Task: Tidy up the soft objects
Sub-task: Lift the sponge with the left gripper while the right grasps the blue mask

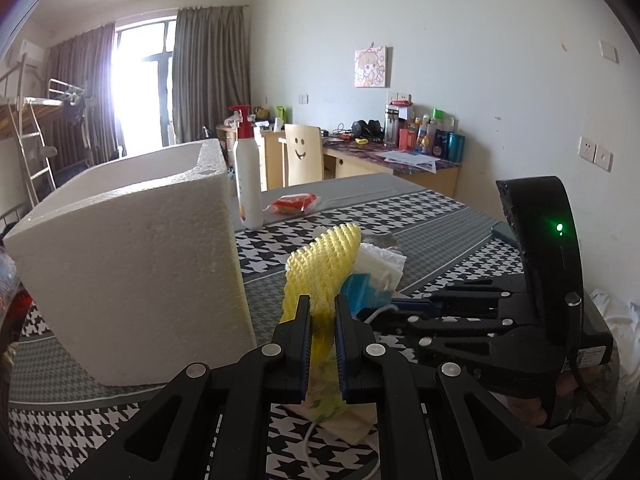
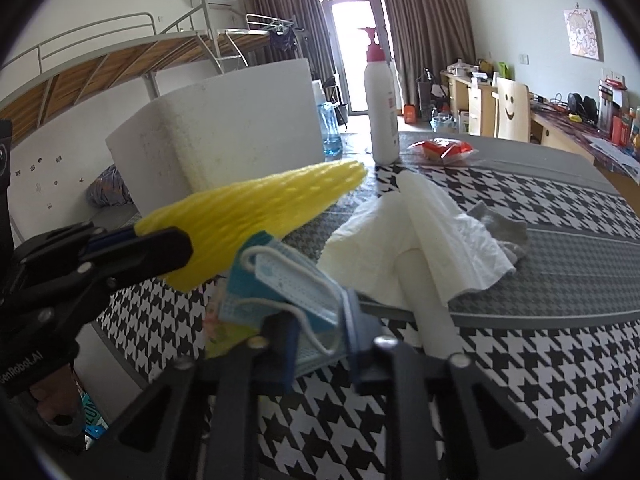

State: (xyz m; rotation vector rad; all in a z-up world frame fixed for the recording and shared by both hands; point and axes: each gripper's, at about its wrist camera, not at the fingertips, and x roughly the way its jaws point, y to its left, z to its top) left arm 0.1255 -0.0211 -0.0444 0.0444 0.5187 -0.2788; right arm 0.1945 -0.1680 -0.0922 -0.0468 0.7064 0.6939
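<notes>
Clearly two grips at once. Left gripper (image 1: pixel 322 332) is clamped on the yellow foam net sleeve (image 1: pixel 320 264), which sticks up and forward from between its blue pads, just right of the white foam box (image 1: pixel 132 264). Right gripper (image 2: pixel 320 344) is closed on a folded blue face mask (image 2: pixel 280 284), pads pressing its sides, an ear loop hanging out in front.

Landmark: foam box on the houndstooth tablecloth (image 2: pixel 520 380).

Left wrist view only: the box's near wall and thick rim at close range; the right gripper (image 1: pixel 394 305) seen side-on to the right of the sleeve, a green light on its black body; a pale packet and a white cord under the left gripper's fingers.

Right wrist view only: white paper towels (image 2: pixel 420 240) loosely rolled and spread, well right of the box, with a grey sock (image 2: pixel 500 232) touching their far edge; the left gripper (image 2: pixel 168 240) from the side, sleeve pointing toward the box; a blue-tinted bottle behind the box.

Both views: white pump bottle (image 2: pixel 382 112) with red top and a red packet (image 2: pixel 440 150) beyond the box's right corner.

Hard to make out: box interior is hidden in both views. The mask is mostly screened by the sleeve in the left view. A printed wrapper under the mask is blurred. Hand at lower left of the right view is cut off.
</notes>
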